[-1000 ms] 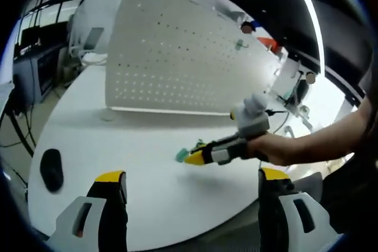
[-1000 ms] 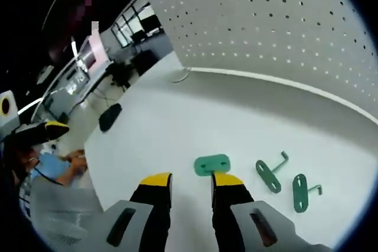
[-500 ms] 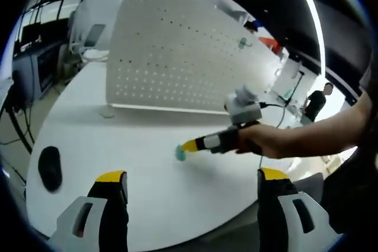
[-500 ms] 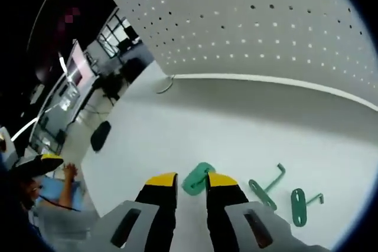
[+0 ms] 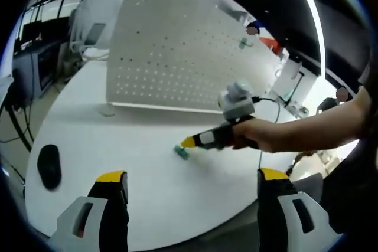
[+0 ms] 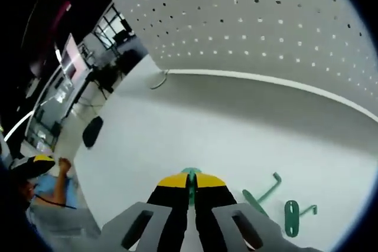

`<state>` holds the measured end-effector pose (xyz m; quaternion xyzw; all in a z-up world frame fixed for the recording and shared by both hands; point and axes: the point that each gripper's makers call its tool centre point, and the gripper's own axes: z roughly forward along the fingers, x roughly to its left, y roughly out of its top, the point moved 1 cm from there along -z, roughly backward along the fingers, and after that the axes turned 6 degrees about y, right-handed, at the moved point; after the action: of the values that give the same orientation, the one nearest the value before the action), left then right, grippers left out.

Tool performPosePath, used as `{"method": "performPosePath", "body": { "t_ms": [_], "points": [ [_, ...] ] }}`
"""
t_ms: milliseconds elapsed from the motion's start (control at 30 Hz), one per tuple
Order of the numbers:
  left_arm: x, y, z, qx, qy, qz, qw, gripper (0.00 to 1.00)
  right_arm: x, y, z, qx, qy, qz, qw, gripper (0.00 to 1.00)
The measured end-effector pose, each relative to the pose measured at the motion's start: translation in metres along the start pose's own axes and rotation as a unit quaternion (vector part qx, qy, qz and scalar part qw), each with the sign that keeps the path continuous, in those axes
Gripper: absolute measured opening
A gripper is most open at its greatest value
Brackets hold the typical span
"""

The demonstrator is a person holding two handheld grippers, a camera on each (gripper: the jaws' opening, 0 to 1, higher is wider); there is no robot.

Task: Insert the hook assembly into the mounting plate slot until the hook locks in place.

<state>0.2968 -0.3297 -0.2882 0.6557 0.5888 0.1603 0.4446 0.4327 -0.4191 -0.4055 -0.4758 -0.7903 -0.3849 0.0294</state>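
We take the upright white perforated pegboard panel [image 6: 277,28] as our landmark; it stands on the round white table [image 5: 147,175]. In the right gripper view, the right gripper [image 6: 190,182] has its yellow-tipped jaws pinched together on a green flat metal hook plate [image 6: 190,174], seen edge-on just above the table in front of the panel. Two more green metal hooks [image 6: 277,205] lie flat beside it, nearer the panel's right end. In the left gripper view, the left gripper [image 5: 189,184] holds nothing, jaws wide apart, well back from the panel. A black mouse [image 5: 49,167] lies off its left end.
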Motion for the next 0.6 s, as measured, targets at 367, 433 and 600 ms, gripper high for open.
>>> {"method": "performPosePath", "body": {
  "t_ms": [367, 433, 600],
  "points": [
    [-0.004, 0.006, -0.004, -0.007, 0.002, 0.009, 0.9999, 0.93, -0.003, 0.013, -0.016, -0.012, -0.005, -0.048, 0.9988, 0.00],
    [-0.005, 0.007, -0.005, -0.007, 0.001, 0.011, 0.9999, 0.93, -0.003, 0.018, -0.020, -0.019, -0.008, -0.058, 0.9981, 0.00],
    [-0.017, 0.009, -0.004, -0.006, -0.012, 0.014, 0.9998, 0.94, -0.001, 0.026, -0.030, -0.029, -0.011, -0.078, 0.9965, 0.00]
  ]
}}
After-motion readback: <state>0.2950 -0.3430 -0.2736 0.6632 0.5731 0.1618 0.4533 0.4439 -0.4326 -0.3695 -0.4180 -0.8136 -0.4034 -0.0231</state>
